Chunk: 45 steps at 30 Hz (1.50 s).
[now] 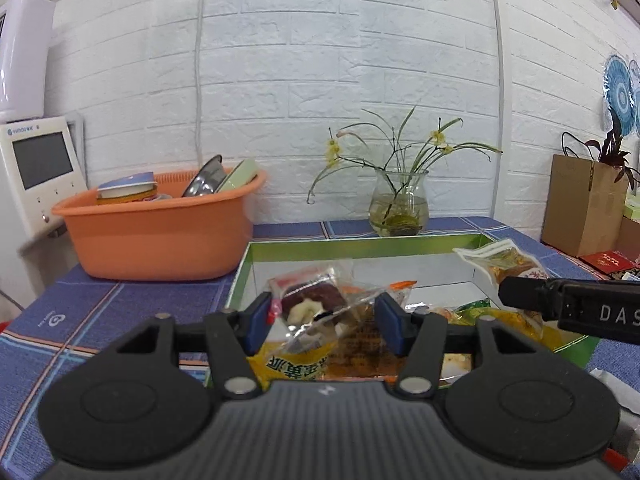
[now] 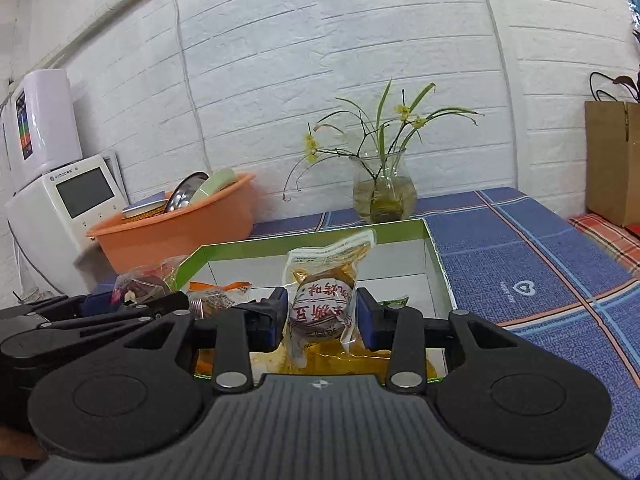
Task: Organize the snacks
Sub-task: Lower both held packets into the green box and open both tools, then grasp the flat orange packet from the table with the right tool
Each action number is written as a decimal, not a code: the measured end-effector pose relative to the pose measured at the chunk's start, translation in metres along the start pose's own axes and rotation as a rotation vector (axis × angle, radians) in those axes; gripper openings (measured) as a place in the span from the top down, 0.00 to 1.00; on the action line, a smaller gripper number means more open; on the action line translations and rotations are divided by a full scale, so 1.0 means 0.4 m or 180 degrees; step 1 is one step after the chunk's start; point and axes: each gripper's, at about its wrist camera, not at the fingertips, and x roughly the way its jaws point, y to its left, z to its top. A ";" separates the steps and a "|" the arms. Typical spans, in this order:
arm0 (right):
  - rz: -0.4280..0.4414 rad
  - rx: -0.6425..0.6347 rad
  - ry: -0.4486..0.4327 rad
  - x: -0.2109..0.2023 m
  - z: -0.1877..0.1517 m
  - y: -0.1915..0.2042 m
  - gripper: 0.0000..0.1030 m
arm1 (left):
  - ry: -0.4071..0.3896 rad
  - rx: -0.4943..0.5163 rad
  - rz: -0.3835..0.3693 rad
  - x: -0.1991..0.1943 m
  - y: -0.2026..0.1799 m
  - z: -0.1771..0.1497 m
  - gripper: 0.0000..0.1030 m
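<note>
Left claw [image 1: 322,322] released around date packet [image 1: 316,304], right claw [image 2: 322,316] released around egg pouch [image 2: 322,300], over green box [image 2: 436,264]

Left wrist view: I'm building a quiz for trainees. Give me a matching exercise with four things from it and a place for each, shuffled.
Things:
1. orange basin
2. glass vase
3. brown paper bag
4. clear-wrapped snack

Places:
A. between the left tool's fingers, above the green-rimmed box
B. far right, off the blue tablecloth
C. left of the box, holding dishes
D. behind the box, by the brick wall

Pairs: 1-C, 2-D, 3-B, 4-A
</note>
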 end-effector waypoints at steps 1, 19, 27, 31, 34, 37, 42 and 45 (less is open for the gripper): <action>0.0076 0.0003 0.0007 0.002 0.001 -0.003 0.17 | 0.0007 -0.0017 0.0005 0.000 0.000 -0.001 0.36; 0.0006 -0.0736 -0.0233 -0.223 0.021 0.081 0.00 | -0.0257 0.0506 -0.0041 -0.320 -0.020 -0.034 0.00; 0.0276 -0.0468 0.0801 -0.341 -0.105 0.090 0.00 | 0.0257 0.0665 -0.0210 -0.483 -0.097 -0.198 0.00; 0.0355 0.0487 0.1492 -0.341 -0.138 0.069 0.00 | 0.0451 0.0890 -0.0471 -0.494 -0.148 -0.249 0.00; 0.0422 0.0676 0.1630 -0.342 -0.166 0.092 0.00 | 0.0508 0.0941 -0.0562 -0.479 -0.154 -0.267 0.00; 0.0180 0.0272 0.1551 -0.333 -0.184 0.152 0.00 | 0.0586 0.0842 -0.0579 -0.453 -0.135 -0.271 0.00; 0.0159 -0.0040 0.1549 -0.297 -0.204 0.201 0.00 | 0.0678 0.0629 -0.0560 -0.427 -0.099 -0.265 0.00; 0.0173 0.0058 0.1632 -0.270 -0.207 0.192 0.00 | 0.0689 0.0564 -0.0625 -0.423 -0.094 -0.262 0.00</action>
